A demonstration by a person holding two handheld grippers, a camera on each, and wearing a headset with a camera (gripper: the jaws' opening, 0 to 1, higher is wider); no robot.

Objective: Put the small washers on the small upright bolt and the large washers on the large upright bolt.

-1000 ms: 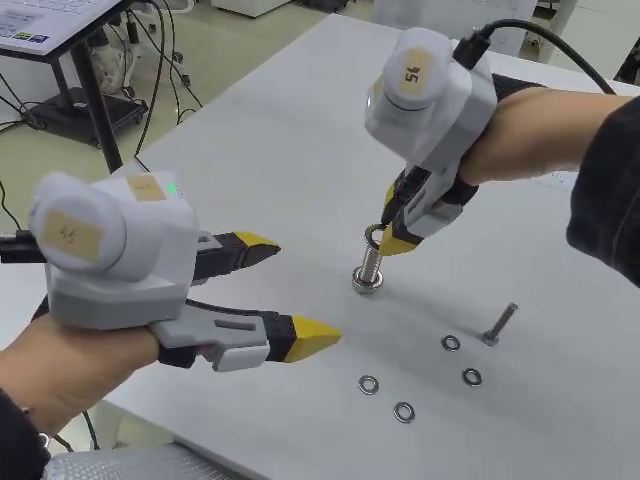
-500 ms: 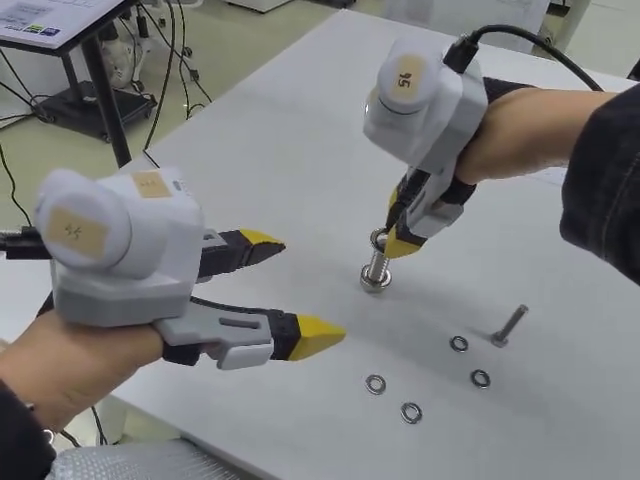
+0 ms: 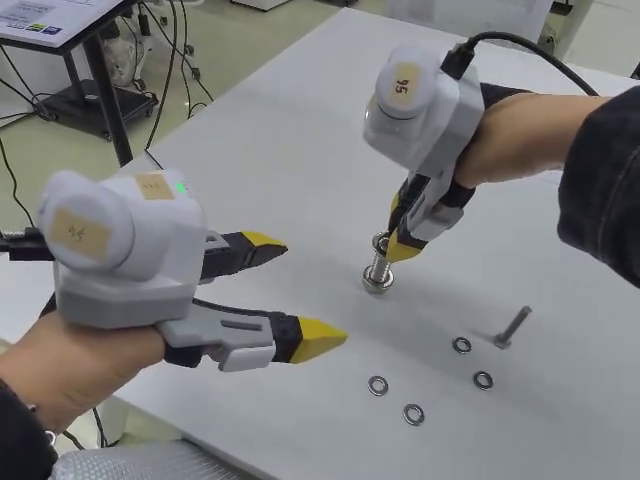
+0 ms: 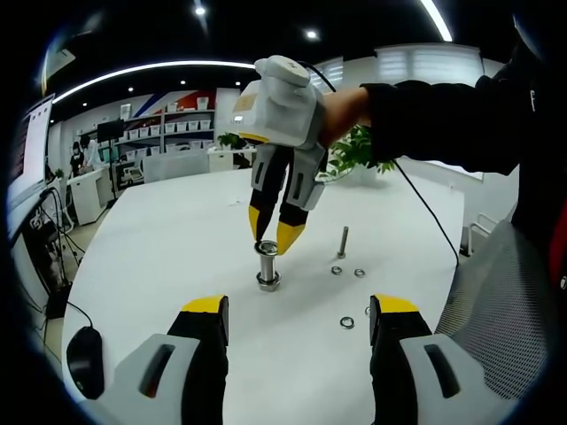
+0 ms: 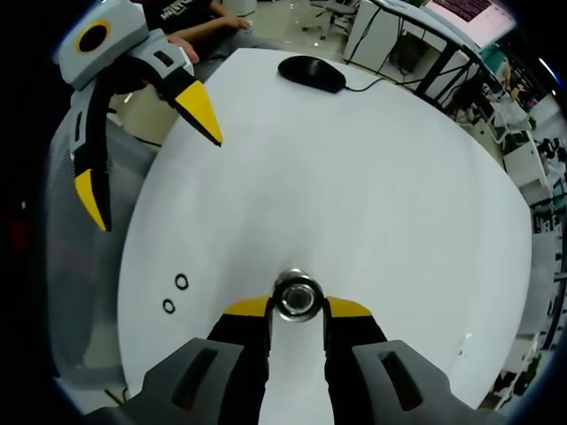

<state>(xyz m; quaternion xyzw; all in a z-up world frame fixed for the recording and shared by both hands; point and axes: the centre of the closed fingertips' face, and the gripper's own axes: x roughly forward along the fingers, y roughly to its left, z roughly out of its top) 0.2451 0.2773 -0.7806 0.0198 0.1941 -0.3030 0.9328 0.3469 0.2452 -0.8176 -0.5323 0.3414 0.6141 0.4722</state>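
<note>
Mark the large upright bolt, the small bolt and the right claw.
large upright bolt [image 3: 379, 266]: head view, threaded shaft.
small bolt [image 3: 512, 326]: head view, mid shaft.
right claw [image 5: 299, 308]: right gripper view, midway between its tips.

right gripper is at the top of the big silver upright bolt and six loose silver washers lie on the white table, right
Not six: the head view shows four loose silver washers on the white table. The right gripper is at the top of the big silver upright bolt.
</note>
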